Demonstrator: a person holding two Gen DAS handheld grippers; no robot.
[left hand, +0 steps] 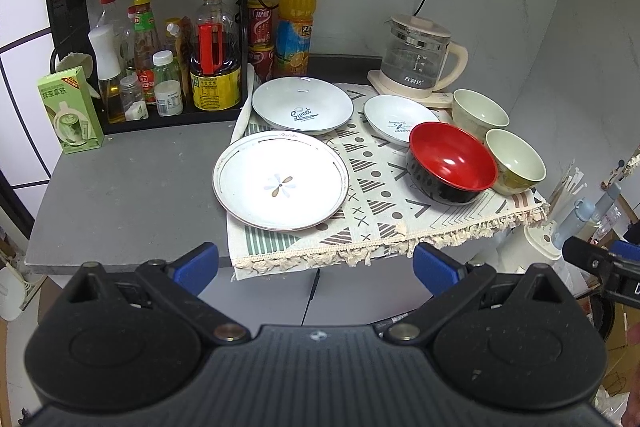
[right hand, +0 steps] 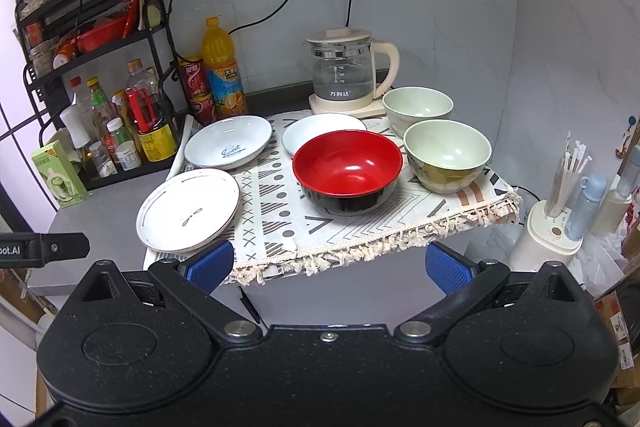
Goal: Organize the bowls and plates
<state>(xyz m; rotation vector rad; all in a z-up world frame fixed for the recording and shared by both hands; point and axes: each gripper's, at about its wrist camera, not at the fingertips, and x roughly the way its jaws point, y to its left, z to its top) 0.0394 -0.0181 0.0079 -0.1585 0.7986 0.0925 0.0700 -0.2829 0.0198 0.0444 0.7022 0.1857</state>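
Before the patterned cloth (left hand: 372, 183), both grippers' jaws gape wide, holding nothing.

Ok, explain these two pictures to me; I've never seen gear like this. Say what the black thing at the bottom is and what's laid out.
Each picture comes from a camera on a hand-held claw, looking forward along its two blue-padded fingers. A person holds one per hand; no robot arm is involved. The black shape at the bottom is the tool itself: the left claw and the right claw. Both stand open and hold nothing.

On the patterned cloth lie a flower plate, a "Sweet" plate, a small plate, a red bowl and two pale green bowls. A glass kettle stands behind them.
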